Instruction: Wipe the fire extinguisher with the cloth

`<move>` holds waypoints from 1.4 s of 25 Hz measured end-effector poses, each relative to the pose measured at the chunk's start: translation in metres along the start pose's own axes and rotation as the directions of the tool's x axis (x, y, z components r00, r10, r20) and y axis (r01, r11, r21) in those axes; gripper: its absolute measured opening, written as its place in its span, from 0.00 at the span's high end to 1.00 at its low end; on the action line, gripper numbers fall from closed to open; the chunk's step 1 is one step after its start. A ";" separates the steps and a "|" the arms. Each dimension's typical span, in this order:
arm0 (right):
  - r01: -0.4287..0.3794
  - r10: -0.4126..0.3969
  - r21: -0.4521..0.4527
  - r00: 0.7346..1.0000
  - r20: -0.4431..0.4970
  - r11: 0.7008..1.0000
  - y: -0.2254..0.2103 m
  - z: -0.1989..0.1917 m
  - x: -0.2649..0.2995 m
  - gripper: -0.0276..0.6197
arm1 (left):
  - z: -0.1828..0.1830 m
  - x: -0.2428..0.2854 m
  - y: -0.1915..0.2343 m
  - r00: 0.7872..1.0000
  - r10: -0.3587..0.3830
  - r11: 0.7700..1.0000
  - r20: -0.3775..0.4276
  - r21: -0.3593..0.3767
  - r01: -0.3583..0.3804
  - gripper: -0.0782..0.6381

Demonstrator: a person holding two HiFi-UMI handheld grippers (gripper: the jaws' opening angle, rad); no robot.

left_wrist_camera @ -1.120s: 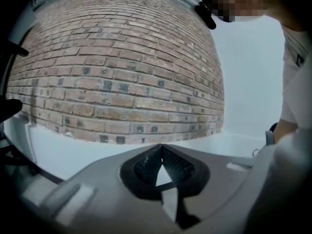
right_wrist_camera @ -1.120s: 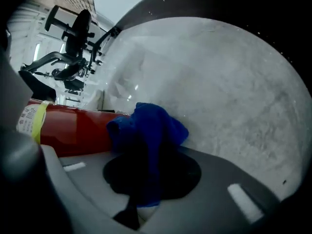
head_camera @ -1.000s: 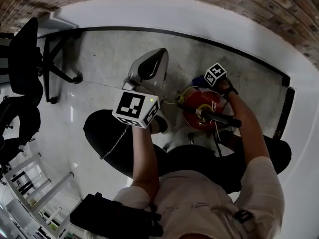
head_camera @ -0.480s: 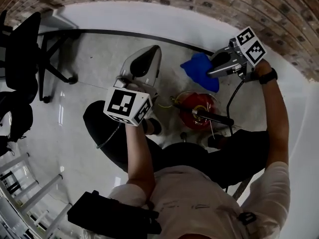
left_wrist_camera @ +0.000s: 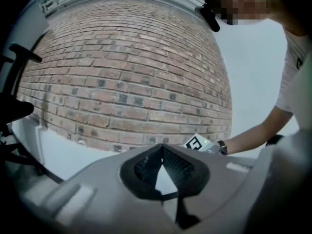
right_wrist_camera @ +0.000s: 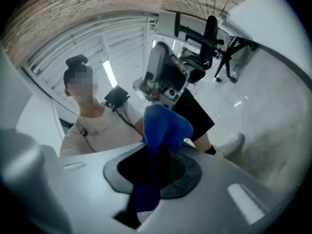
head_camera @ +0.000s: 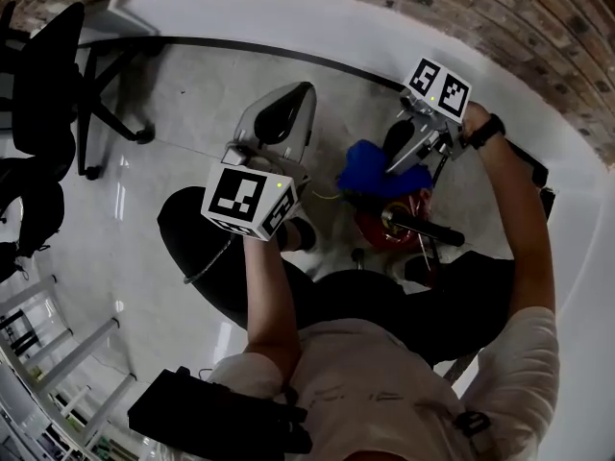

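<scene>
I have the right gripper [right_wrist_camera: 157, 156] pinching the blue cloth [right_wrist_camera: 165, 123]. A bunch of it stands out past the jaws and a tail hangs behind them. The left gripper [left_wrist_camera: 162, 149] has its jaws pressed together at the tips with nothing between them, and it points off toward the brick wall [left_wrist_camera: 126, 72]. The fire extinguisher [head_camera: 377, 227] stands on the floor [head_camera: 192, 104] right in front of the person. It is red and seen from above, with its black handle [head_camera: 428, 229] lying across the top. In the head view the cloth hangs over its far shoulder.

To wipe well, I judge that I should lower the loose bunch onto the red shell and draw it round the curve, so that the cloth — not the jaws — meets the paint. I would steer clear of the handle so nothing snags. The free left gripper could steady the top if the cylinder rocks.

What I can't settle is whether the cloth touches the extinguisher at all — the head view stacks one over the other. The cylinder's sides are hidden beneath its own top, and neither gripper view shows the extinguisher.
</scene>
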State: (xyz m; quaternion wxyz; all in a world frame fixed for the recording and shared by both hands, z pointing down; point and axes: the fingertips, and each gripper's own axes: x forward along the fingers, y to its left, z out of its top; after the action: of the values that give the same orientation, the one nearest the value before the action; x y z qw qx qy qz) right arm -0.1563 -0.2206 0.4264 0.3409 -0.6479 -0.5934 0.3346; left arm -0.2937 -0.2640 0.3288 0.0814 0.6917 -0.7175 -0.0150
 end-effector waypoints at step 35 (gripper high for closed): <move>0.488 -0.497 -0.125 0.866 -0.057 0.864 0.016 0.024 -0.025 0.86 | 0.026 -0.019 -0.015 0.999 0.003 1.000 0.037 0.007 -0.003 0.89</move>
State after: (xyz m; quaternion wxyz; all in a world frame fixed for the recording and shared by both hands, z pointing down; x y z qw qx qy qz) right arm -0.1698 -0.2452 0.4009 0.4058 -0.5059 -0.7407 0.1757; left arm -0.2819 -0.2485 0.2993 0.0656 0.6905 -0.7199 -0.0253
